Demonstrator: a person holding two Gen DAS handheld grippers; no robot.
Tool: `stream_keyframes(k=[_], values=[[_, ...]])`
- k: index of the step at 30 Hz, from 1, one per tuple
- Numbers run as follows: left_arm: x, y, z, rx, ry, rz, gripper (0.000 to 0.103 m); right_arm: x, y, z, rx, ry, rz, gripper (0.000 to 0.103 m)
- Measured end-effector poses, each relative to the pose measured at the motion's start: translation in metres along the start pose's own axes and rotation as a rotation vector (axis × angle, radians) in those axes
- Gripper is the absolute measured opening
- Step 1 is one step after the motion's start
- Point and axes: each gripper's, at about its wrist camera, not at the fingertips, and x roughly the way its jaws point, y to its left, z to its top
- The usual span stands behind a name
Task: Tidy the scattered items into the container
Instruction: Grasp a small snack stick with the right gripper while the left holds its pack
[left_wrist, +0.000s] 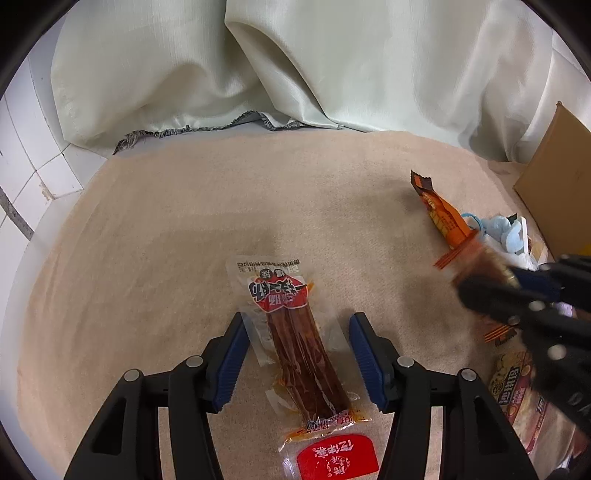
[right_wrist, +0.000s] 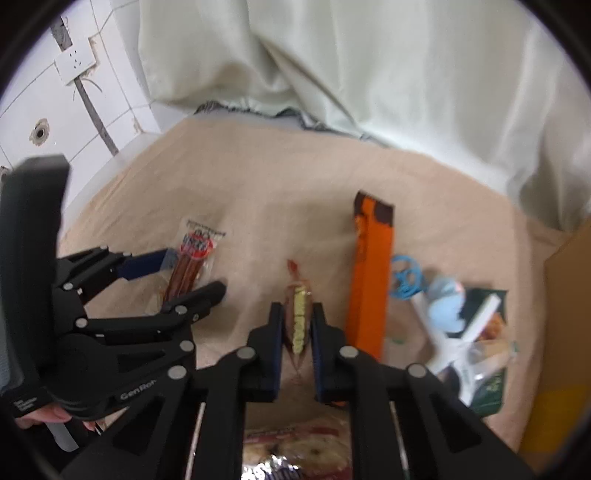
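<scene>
My left gripper (left_wrist: 297, 328) is open, its blue-padded jaws on either side of a clear pack of red-brown spicy strips (left_wrist: 295, 339) that lies flat on the beige towel (left_wrist: 203, 221). It also shows in the right wrist view (right_wrist: 192, 266). My right gripper (right_wrist: 298, 325) is shut on a small brown and yellow snack packet (right_wrist: 298, 317) and holds it above the towel; it appears blurred in the left wrist view (left_wrist: 476, 266). A cardboard box (left_wrist: 557, 184) stands at the right edge.
An orange wrapper bar (right_wrist: 369, 280) lies right of my right gripper. A blue plush toy (right_wrist: 445, 302), a blue ring (right_wrist: 404, 277) and green packets (right_wrist: 487, 376) lie by the box (right_wrist: 565, 302). A pale curtain (left_wrist: 295, 62) hangs behind. Another snack bag (right_wrist: 295, 443) lies beneath my right gripper.
</scene>
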Motion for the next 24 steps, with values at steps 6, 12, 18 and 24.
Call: stream_keyframes(k=[6, 12, 18, 24], values=[[-0.002, 0.009, -0.001, -0.057, -0.011, -0.049, 0.059, -0.011, -0.009, 0.000, 0.042, -0.017, -0.004, 0.017], [-0.006, 0.009, -0.003, -0.040, -0.029, -0.058, 0.040, -0.013, -0.017, -0.004, 0.079, -0.011, -0.006, 0.017], [-0.016, 0.007, -0.002, -0.023, -0.045, -0.083, 0.029, -0.014, -0.015, -0.006, 0.067, -0.012, 0.006, 0.017], [-0.027, 0.010, 0.004, -0.042, -0.073, -0.115, 0.028, -0.023, -0.018, -0.006, 0.075, -0.044, 0.024, 0.017]])
